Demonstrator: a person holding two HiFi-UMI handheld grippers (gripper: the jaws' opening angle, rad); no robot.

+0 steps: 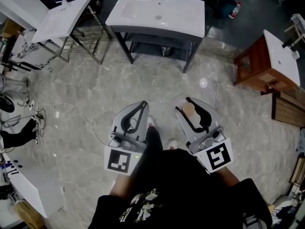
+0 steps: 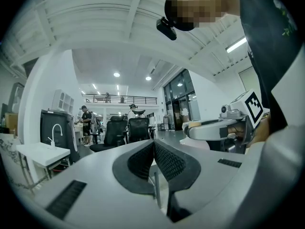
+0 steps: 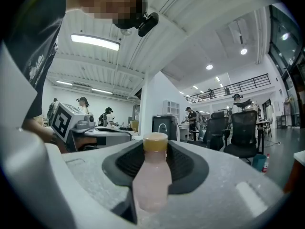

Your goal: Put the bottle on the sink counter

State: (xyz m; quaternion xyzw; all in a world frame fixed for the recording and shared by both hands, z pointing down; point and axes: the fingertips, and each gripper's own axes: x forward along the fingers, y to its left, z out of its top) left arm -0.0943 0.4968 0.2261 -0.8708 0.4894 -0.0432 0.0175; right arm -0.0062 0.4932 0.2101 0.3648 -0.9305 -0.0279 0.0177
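A pale pink bottle with a tan cap stands between the jaws of my right gripper, which is shut on it. In the right gripper view the black pads hug the bottle's neck on both sides. My left gripper is held beside it at waist height, its black pads pressed together with nothing between them. The white sink counter on a dark frame stands ahead across the stone floor, well away from both grippers.
A second white basin on a metal rack stands at the far left. A wooden stand with a white top is at the right. Cables lie on the floor at the left. Grey marble floor separates me from the sink counter.
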